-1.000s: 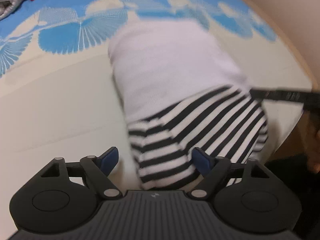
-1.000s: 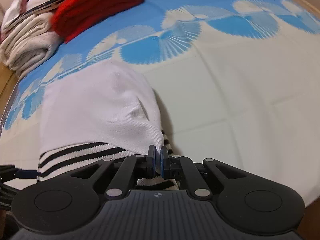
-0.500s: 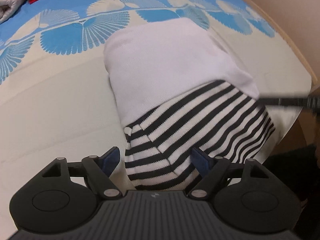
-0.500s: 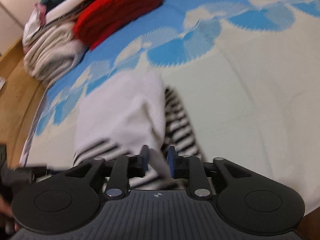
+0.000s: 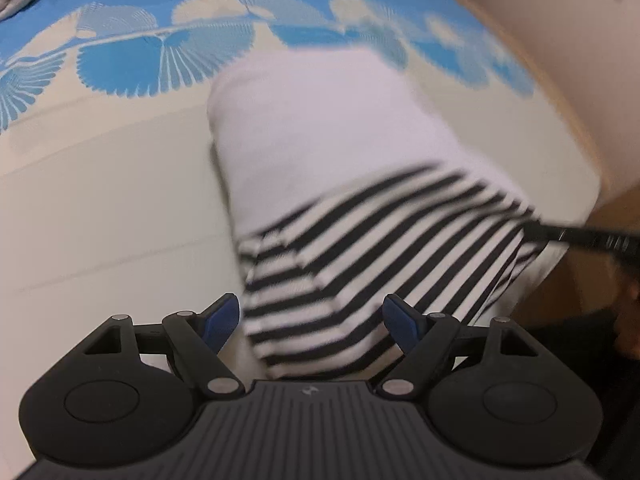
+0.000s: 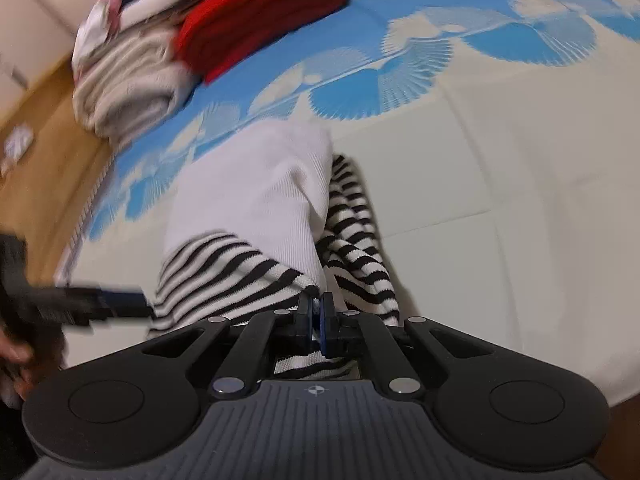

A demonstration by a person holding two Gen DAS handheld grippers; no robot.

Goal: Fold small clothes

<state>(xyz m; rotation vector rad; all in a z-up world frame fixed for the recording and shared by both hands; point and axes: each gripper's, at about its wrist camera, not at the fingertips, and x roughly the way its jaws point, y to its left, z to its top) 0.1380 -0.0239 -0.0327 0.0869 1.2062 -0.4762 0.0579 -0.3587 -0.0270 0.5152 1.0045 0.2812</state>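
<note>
Meanwhile, left hand-held gripper [image 5: 312, 320] spread around striped garment [image 5: 380, 256], right hand-held gripper [image 6: 317, 312] pinching its hem.

Home bedroom – patterned bedspread [image 6: 500, 128], folded clothes pile [image 6: 168, 48]

The right gripper [image 6: 316, 307] has just been closing and stands closed at the striped hem of the white garment [image 6: 256, 196] on the blue-patterned surface [image 6: 500, 152]. Folded clothes [image 6: 192, 36] are piled far left.
</note>
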